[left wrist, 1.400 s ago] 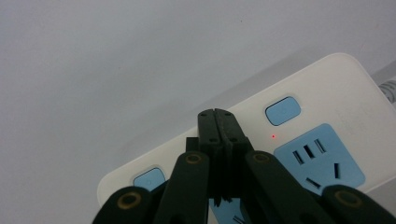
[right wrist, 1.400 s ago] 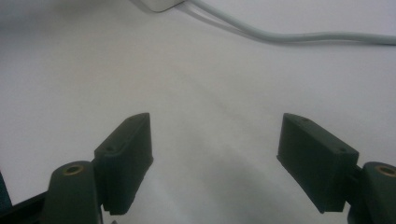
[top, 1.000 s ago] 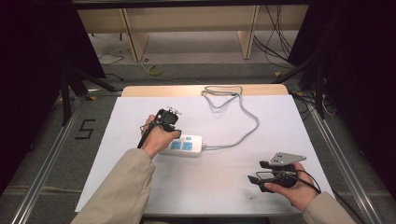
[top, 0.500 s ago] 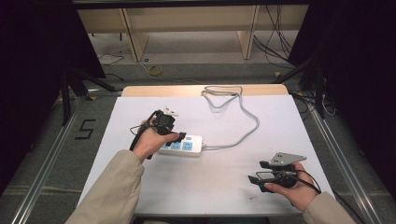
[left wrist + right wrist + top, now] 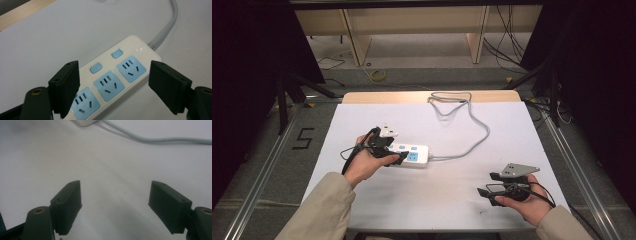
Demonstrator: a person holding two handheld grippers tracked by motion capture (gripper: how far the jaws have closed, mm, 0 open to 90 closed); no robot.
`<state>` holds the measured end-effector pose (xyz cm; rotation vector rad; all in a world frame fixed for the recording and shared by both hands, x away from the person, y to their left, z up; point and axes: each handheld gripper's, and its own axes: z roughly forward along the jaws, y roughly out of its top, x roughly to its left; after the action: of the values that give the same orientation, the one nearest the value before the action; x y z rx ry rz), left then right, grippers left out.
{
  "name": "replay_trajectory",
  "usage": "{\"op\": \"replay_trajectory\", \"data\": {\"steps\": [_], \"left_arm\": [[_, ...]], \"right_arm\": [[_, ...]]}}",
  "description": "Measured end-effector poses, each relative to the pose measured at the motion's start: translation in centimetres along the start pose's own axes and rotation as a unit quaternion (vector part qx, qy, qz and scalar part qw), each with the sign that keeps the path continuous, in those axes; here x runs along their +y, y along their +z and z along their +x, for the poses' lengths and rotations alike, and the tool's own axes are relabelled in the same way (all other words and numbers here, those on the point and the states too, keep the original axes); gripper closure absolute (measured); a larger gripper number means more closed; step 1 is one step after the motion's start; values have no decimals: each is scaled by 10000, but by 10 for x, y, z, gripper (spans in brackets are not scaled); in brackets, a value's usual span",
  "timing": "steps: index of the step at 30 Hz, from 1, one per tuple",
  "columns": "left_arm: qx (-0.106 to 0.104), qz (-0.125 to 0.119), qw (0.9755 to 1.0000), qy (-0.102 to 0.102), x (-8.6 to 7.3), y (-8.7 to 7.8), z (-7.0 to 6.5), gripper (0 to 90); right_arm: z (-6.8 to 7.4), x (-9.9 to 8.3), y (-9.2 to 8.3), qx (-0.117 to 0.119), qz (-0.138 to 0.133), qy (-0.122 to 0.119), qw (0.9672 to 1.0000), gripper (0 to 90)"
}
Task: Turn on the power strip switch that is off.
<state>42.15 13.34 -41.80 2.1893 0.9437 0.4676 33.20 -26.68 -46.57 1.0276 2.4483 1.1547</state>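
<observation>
A white power strip [image 5: 414, 154] with blue sockets and two blue switches lies flat on the white table [image 5: 447, 210]. Its grey cable [image 5: 477, 137] runs right, then back to a loose coil near the far edge. My left gripper [image 5: 400, 156] hovers at the strip's left end. In the left gripper view the strip [image 5: 110, 82] shows in the gap of that gripper [image 5: 113, 65]. Its jaws have just been opening, and the pads stand wide apart without touching the strip. My right gripper [image 5: 484, 184] rests at the near right, open [image 5: 115, 183] over bare table, pointing left.
The cable coil [image 5: 451, 102] lies by the wooden far edge [image 5: 427, 96] of the table. In the right gripper view the cable [image 5: 160, 139] crosses the top. Metal rails run along both sides of the table.
The left hand has drawn back left and toward the near edge, and its jaws have spread wide. The power strip stays in place. The right hand has not moved.
</observation>
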Motion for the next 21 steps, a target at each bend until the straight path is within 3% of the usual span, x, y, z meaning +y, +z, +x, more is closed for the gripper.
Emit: {"op": "replay_trajectory", "data": {"steps": [5, 13, 21], "left_arm": [[-51, -6, 9999, 90, -13, -8, -2, 221], [45, -164, 9999, 30, -28, -21, -4, 208], [49, -222, 9997, 99, -38, -29, -8, 198]], "right_arm": [[0, 0, 0, 1, 4, -14, 10000, 263], [0, 0, 0, 32, -2, 17, 10000, 261], [1, 0, 0, 37, -23, 1, 10000, 257]]}}
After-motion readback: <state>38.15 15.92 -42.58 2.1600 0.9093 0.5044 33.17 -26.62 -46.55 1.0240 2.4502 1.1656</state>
